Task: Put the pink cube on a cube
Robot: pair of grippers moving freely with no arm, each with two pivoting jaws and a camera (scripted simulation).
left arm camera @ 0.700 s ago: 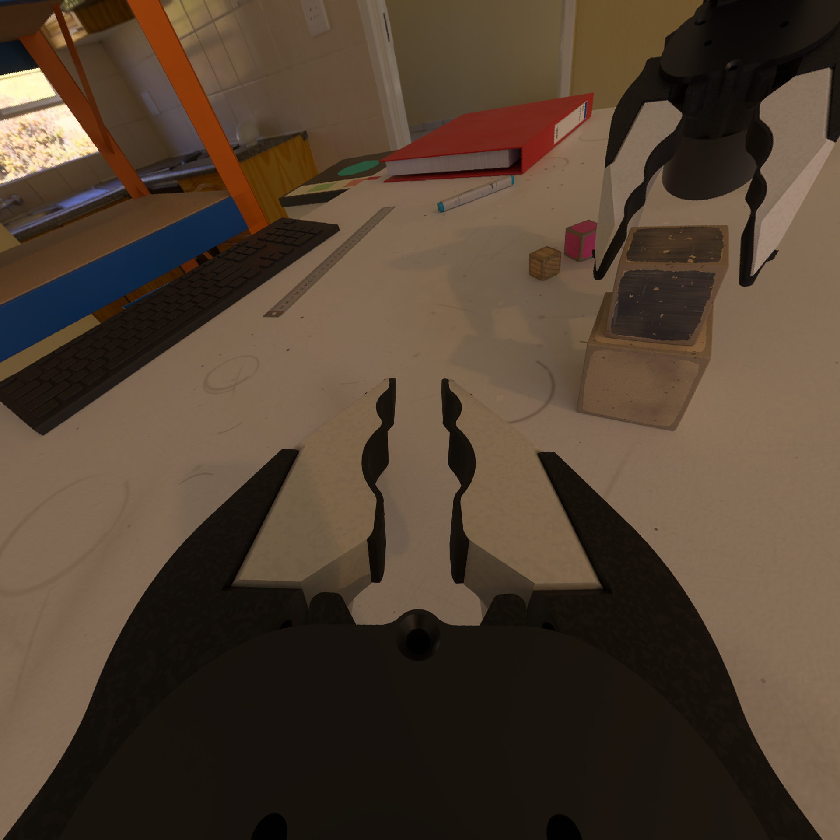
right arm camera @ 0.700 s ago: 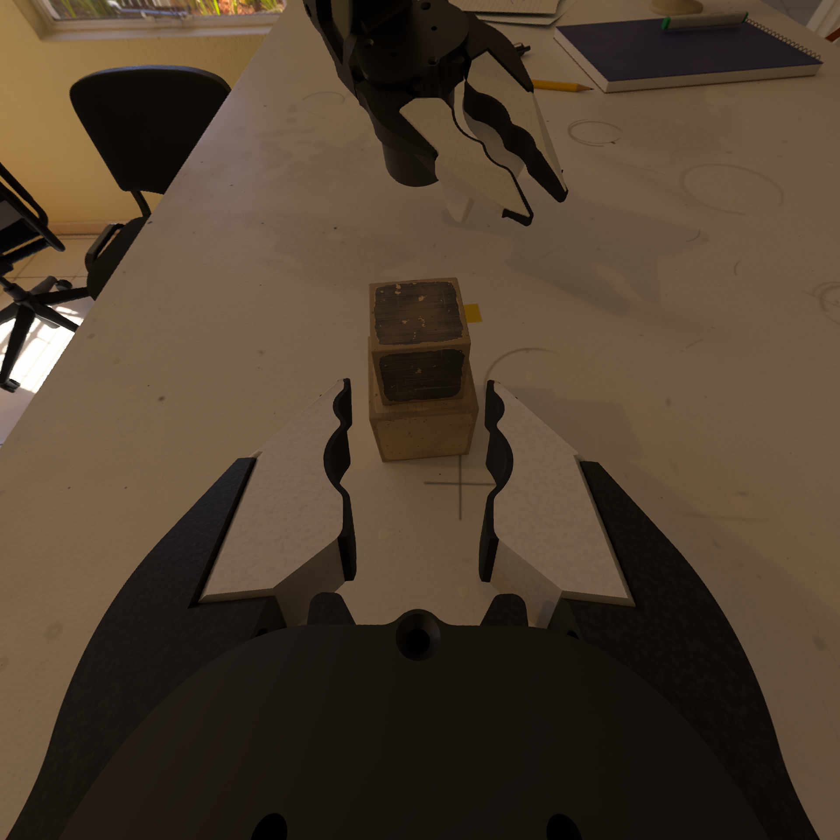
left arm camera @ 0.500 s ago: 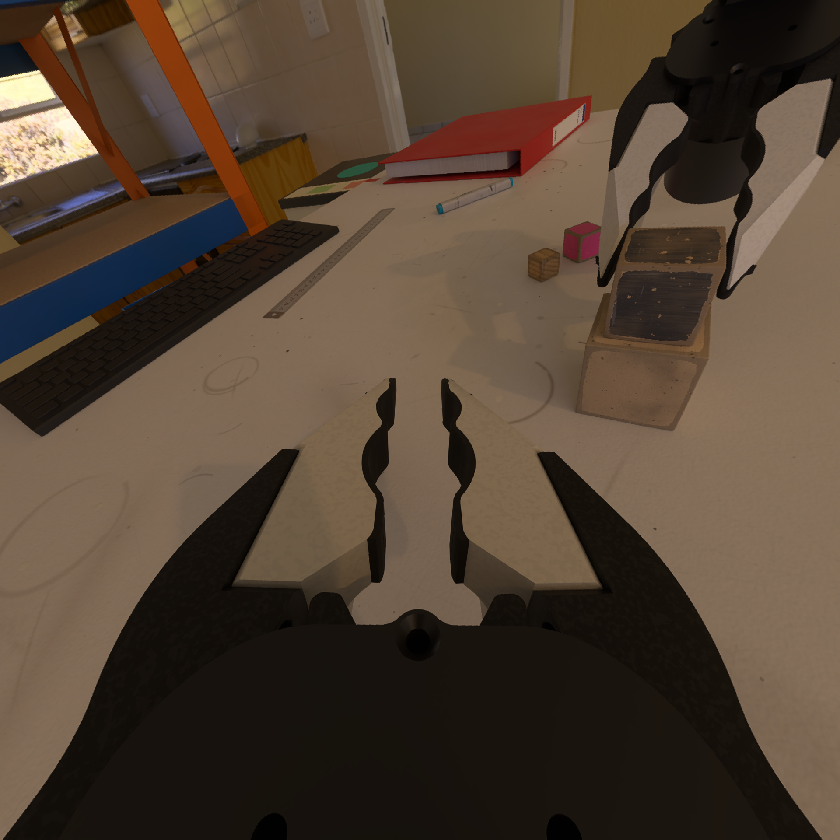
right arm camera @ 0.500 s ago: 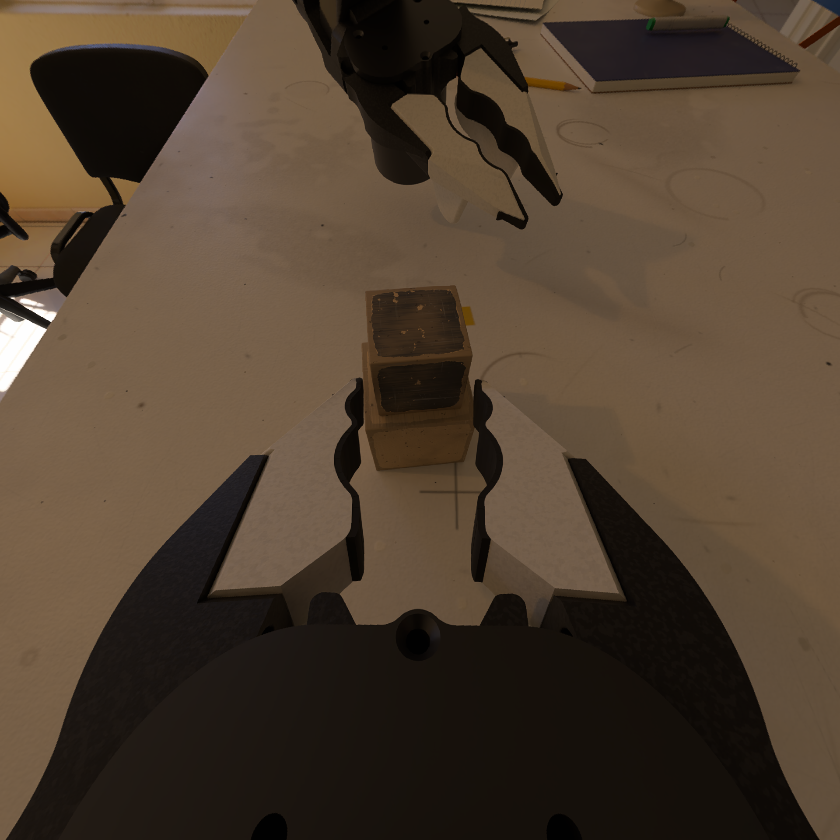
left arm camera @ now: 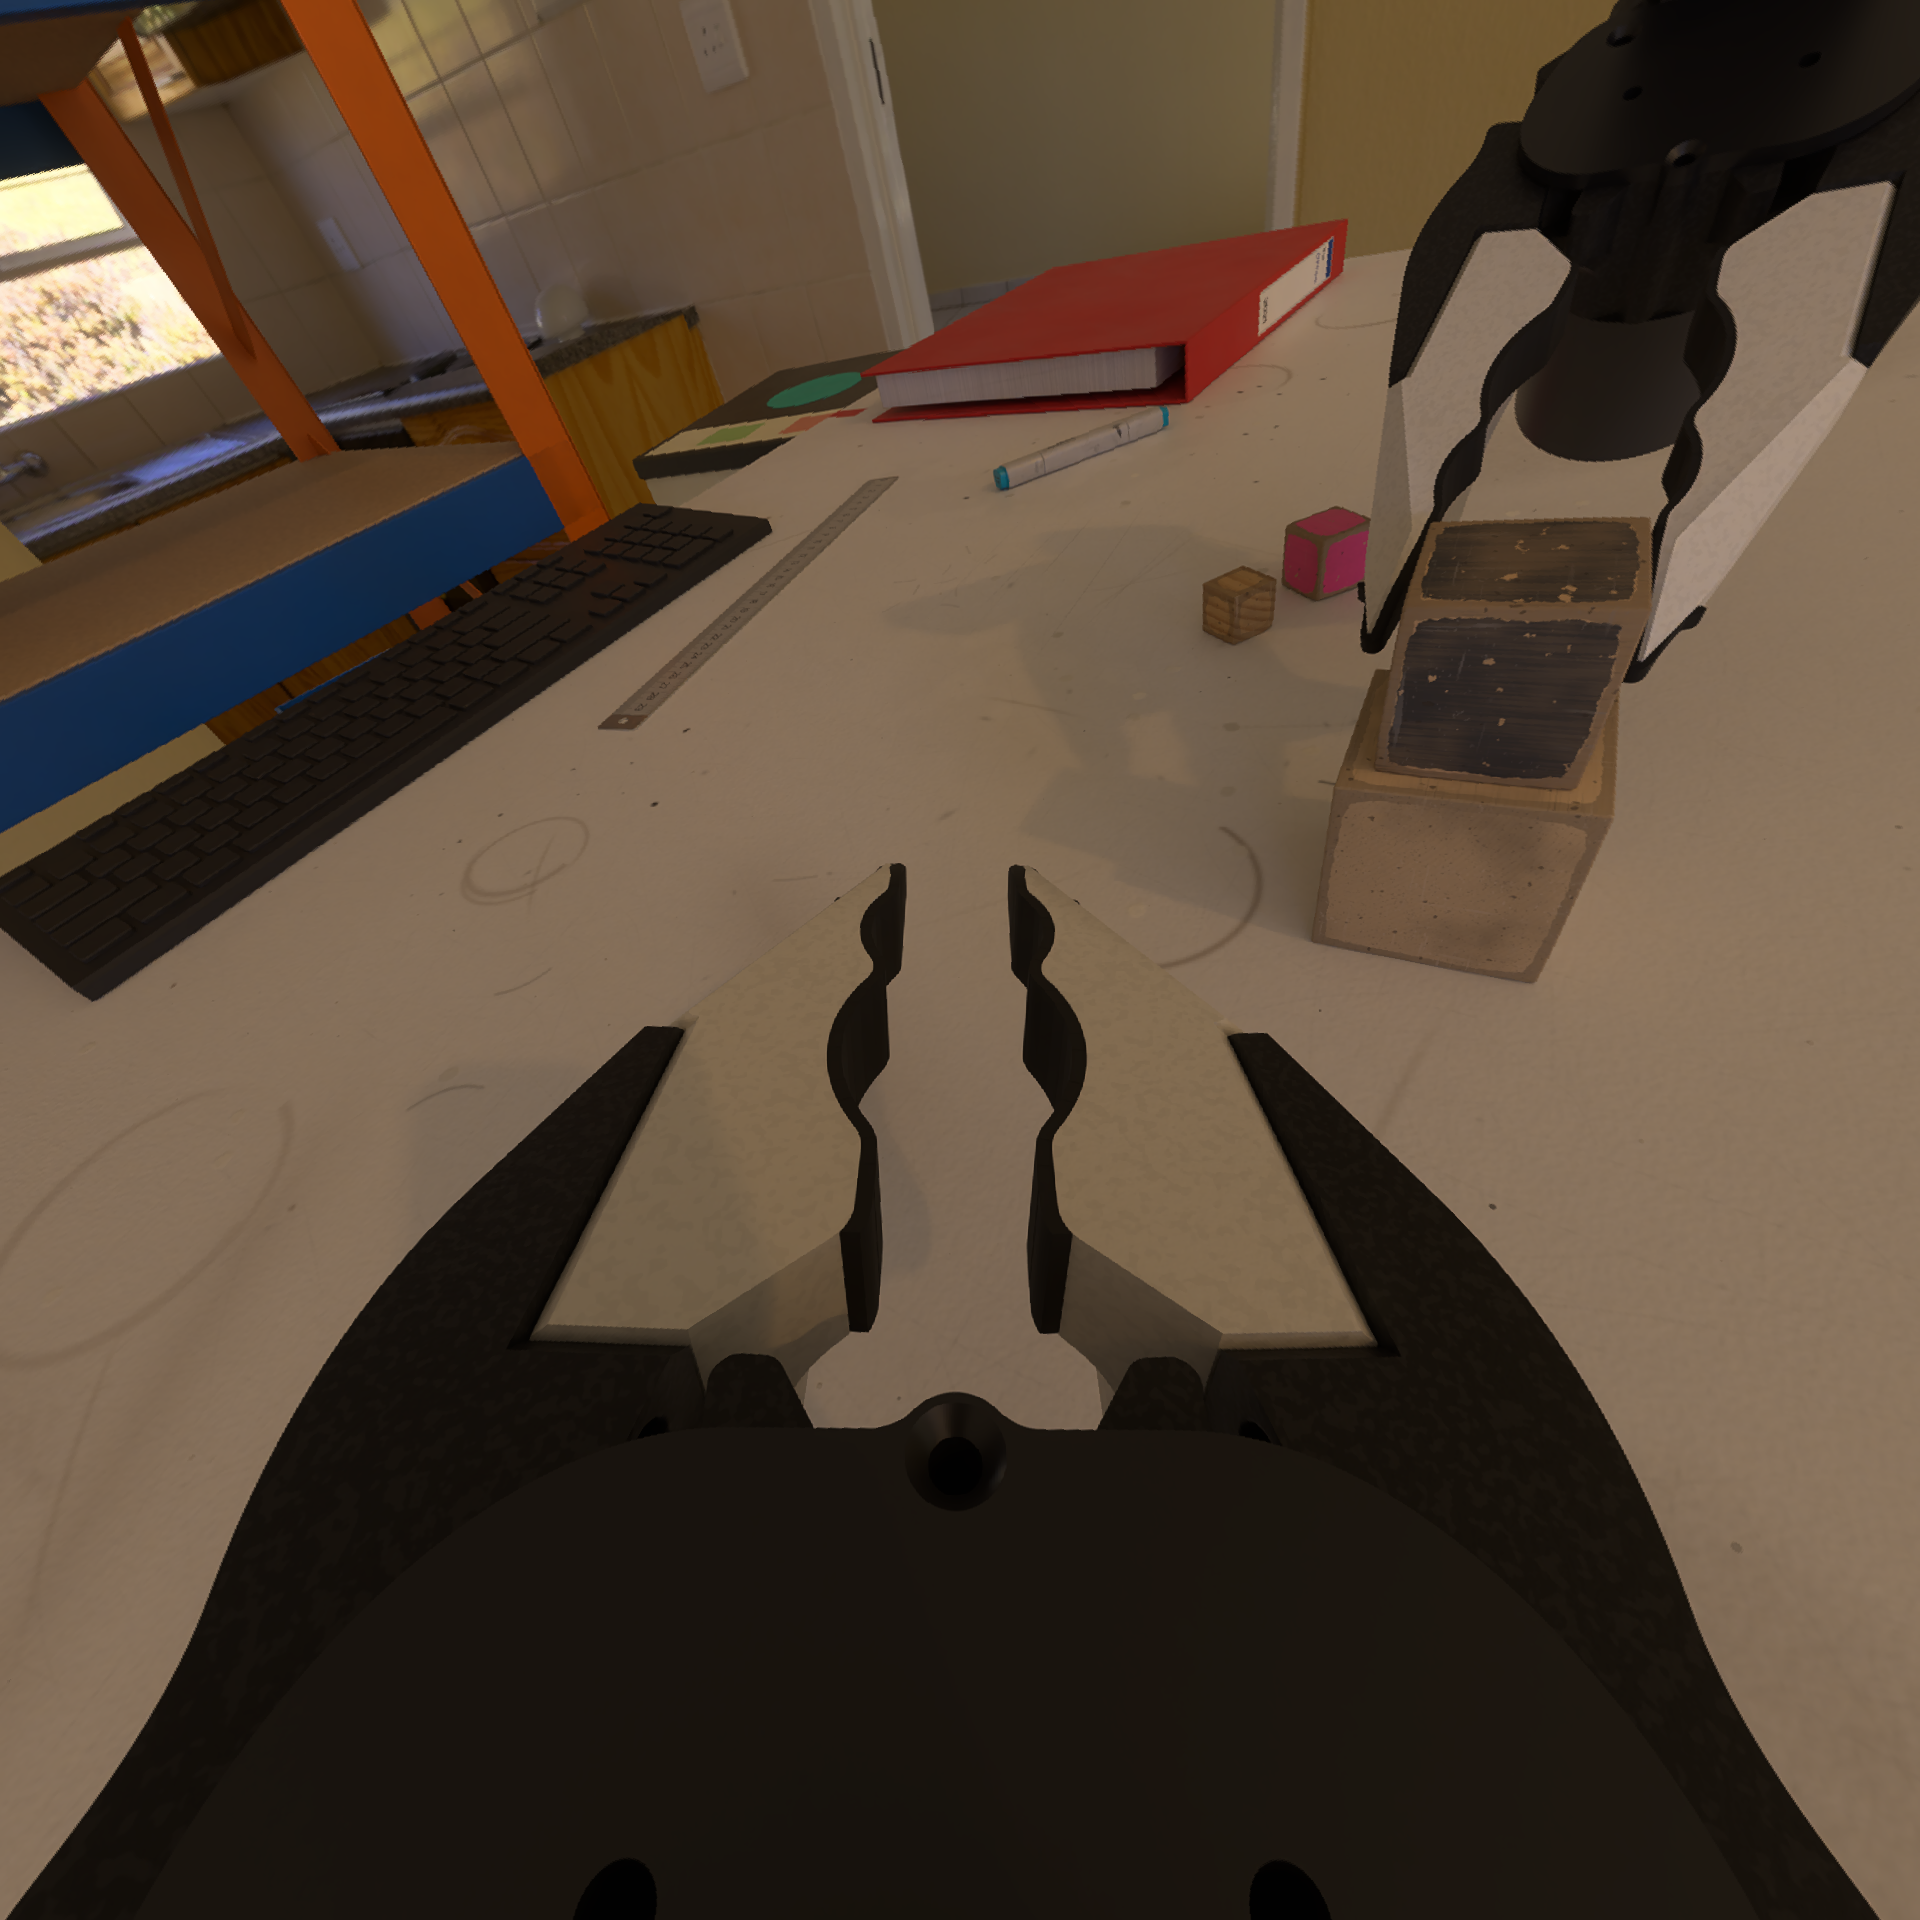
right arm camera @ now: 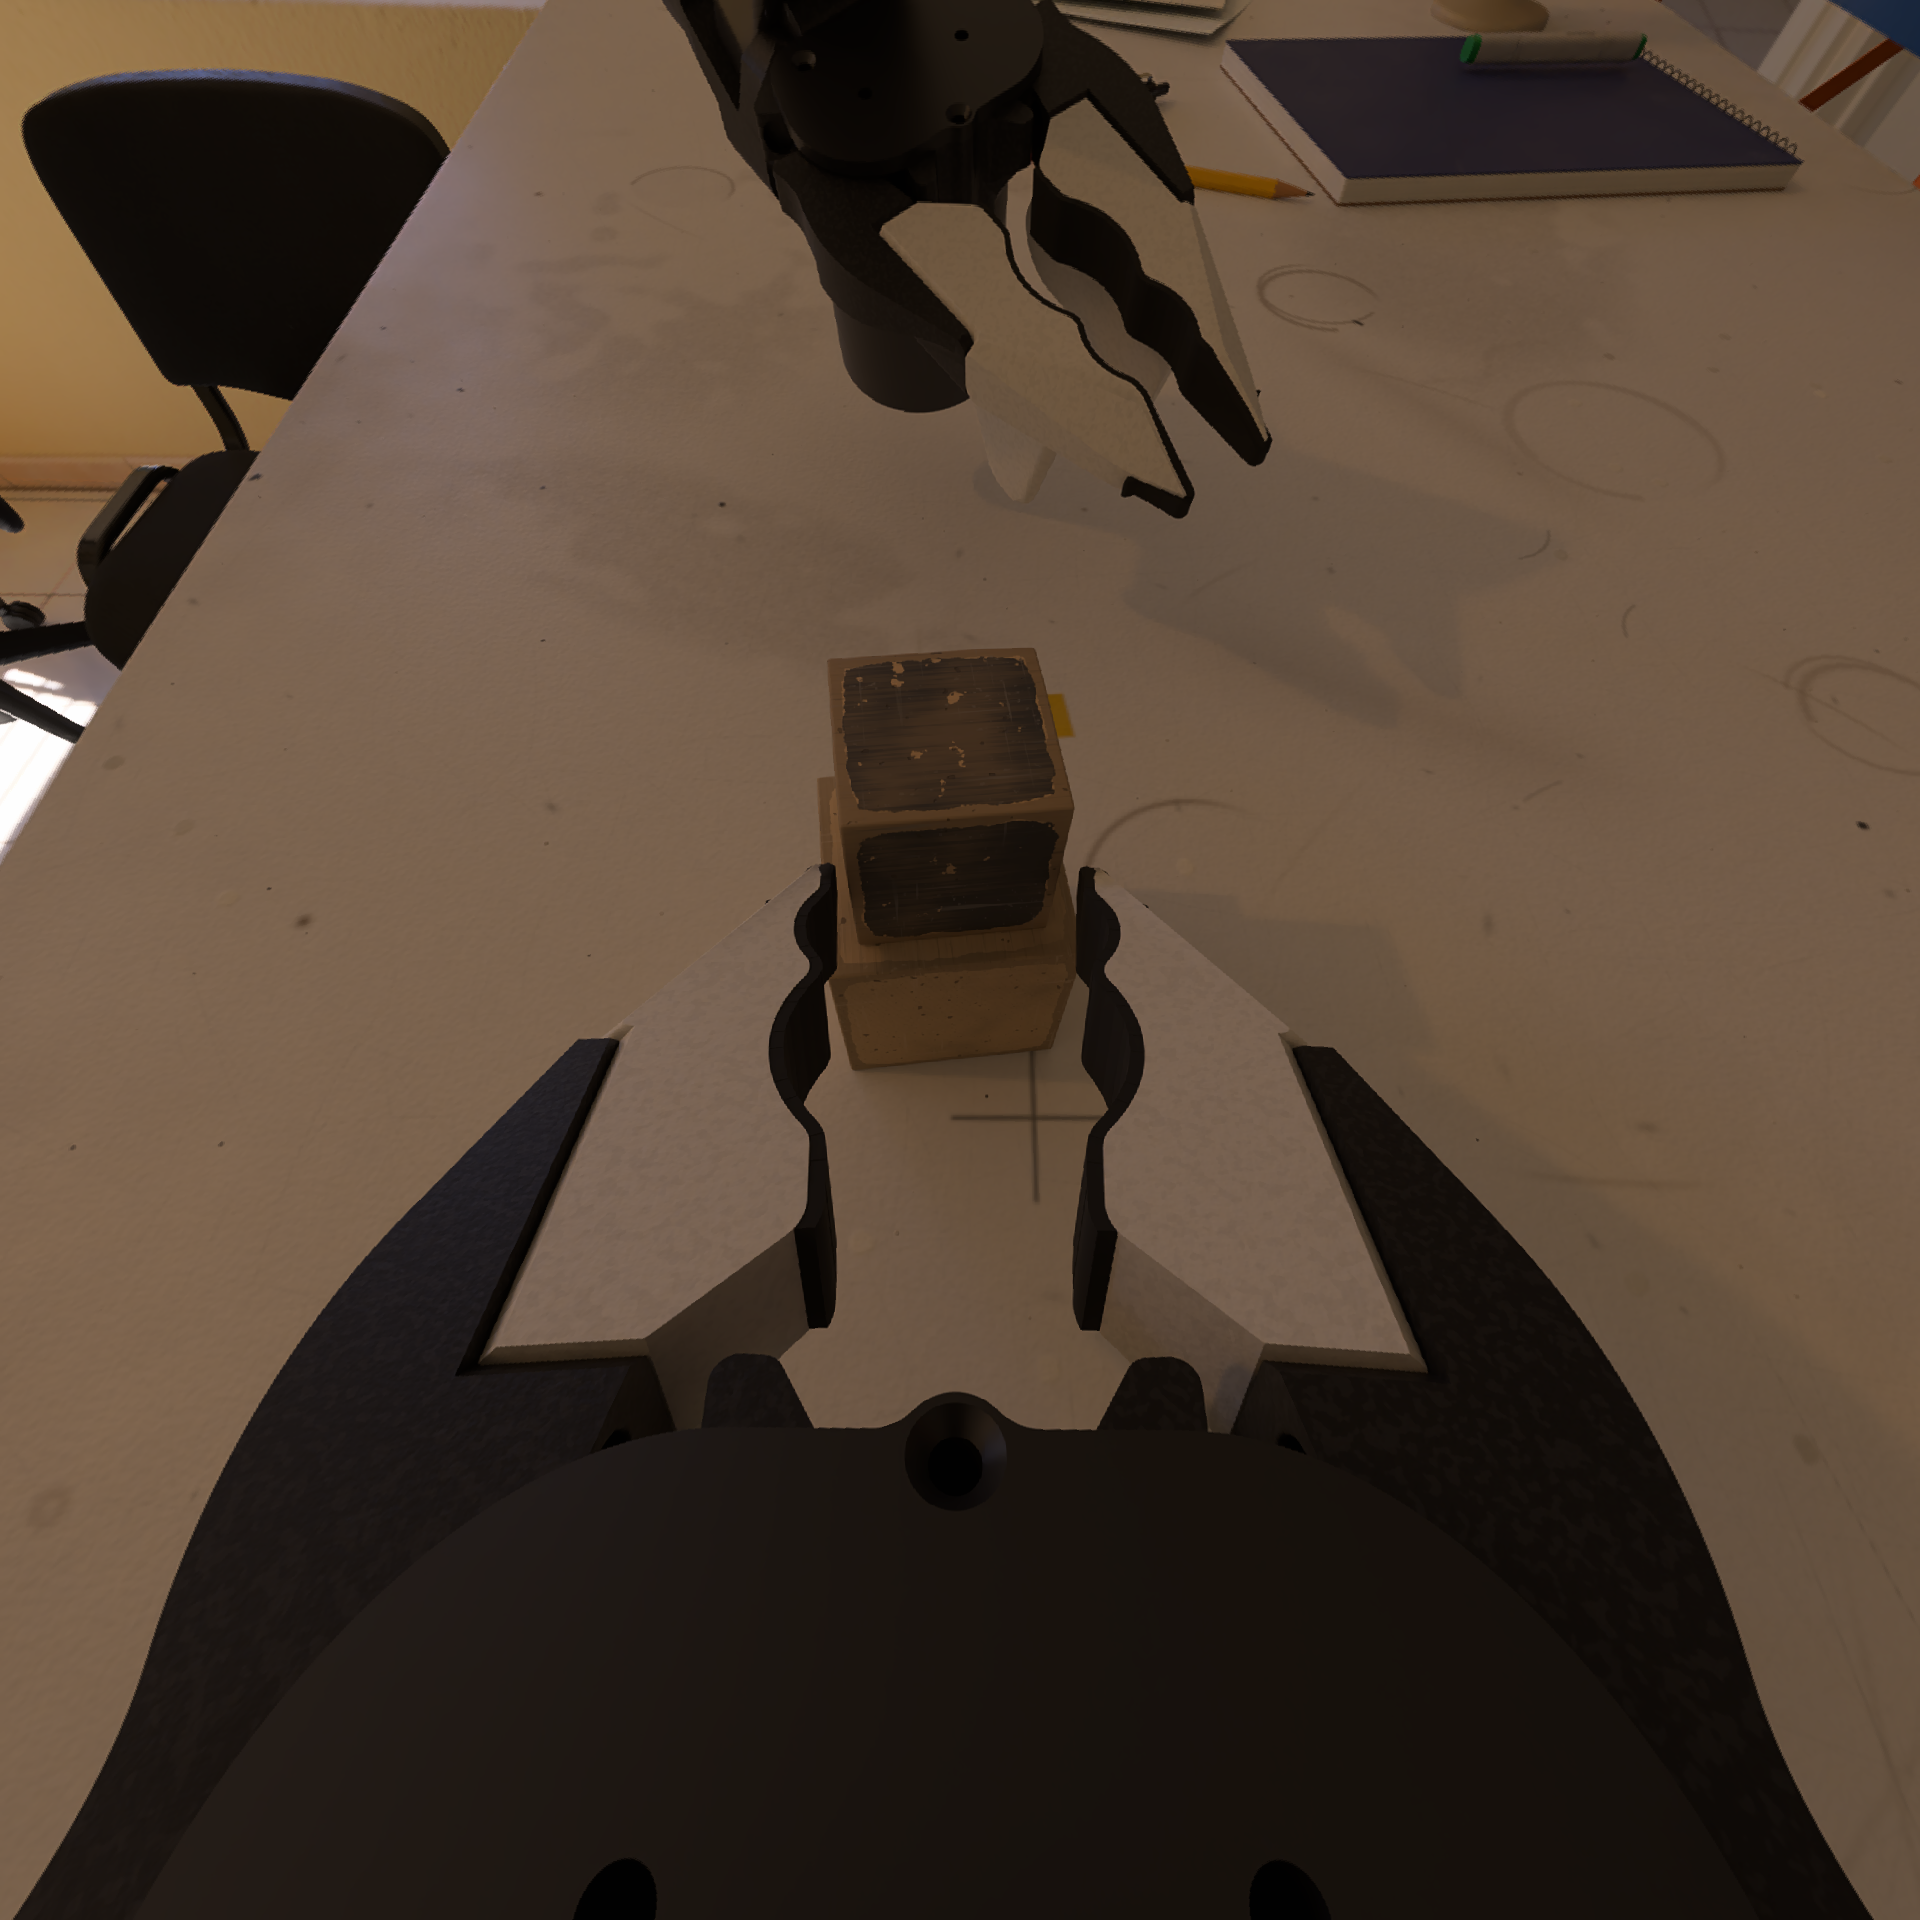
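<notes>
Black-faced wooden cube (right arm camera: 951, 795) is sitting stacked on the beige cube (right arm camera: 954, 1003); right gripper (right arm camera: 954, 883), fingers narrowing, is closing around it, while the small pink cube (left arm camera: 1325, 552) waits at eleven o'clock, left gripper (left arm camera: 956, 878) idling narrow, empty.

left wrist: low, oblique | right wrist: opposite, downward | shared: stacked cubes (left arm camera: 1475, 769) (right arm camera: 951, 883)

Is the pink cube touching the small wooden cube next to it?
Apart. The left wrist view shows a strip of bare table between the pink cube and the small wooden cube.
</notes>
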